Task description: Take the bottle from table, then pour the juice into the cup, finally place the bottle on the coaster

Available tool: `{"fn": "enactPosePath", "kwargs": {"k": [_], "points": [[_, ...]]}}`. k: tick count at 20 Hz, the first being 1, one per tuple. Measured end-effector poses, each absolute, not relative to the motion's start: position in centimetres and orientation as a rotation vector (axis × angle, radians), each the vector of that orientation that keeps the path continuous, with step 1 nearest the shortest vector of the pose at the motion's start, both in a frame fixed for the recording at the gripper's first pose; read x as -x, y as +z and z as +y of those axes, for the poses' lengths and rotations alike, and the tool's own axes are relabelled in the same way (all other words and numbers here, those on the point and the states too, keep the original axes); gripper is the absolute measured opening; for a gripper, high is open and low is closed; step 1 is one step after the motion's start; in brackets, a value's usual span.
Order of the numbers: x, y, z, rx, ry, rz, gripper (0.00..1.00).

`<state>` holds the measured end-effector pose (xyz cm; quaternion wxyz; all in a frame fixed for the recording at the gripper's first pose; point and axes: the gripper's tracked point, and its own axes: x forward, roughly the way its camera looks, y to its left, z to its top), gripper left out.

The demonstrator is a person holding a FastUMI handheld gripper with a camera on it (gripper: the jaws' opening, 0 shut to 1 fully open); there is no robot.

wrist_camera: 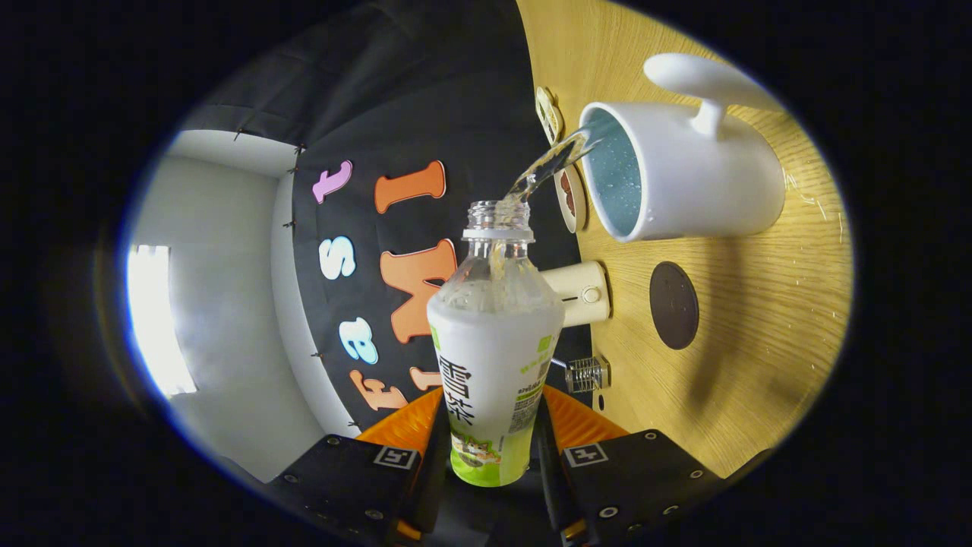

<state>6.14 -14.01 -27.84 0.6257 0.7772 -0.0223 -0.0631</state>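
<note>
The bottle (pixel 492 357) is clamped between both fingers of the gripper (pixel 490 448), uncapped and tipped toward the cup (pixel 683 178). A clear stream (pixel 550 163) runs from its mouth over the cup's rim into the blue interior. The white cup stands on the wooden surface (pixel 759 334). A dark round coaster (pixel 673 305) lies near the cup, unobstructed. A cream device (pixel 581 292) and a small ribbed glass (pixel 586 374) sit just behind the bottle.

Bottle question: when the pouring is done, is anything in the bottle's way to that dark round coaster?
Nothing visible is. The bottle, clamped between the jaws, pours into the cup. The coaster lies bare on the table, beside the cup, with open tabletop around it.
</note>
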Motion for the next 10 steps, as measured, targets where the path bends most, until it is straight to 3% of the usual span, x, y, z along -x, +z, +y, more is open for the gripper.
{"fn": "enactPosePath", "kwargs": {"k": [10], "points": [[-5.83, -27.24, -13.86, -1.833, -0.137, -0.080, 0.55]]}}
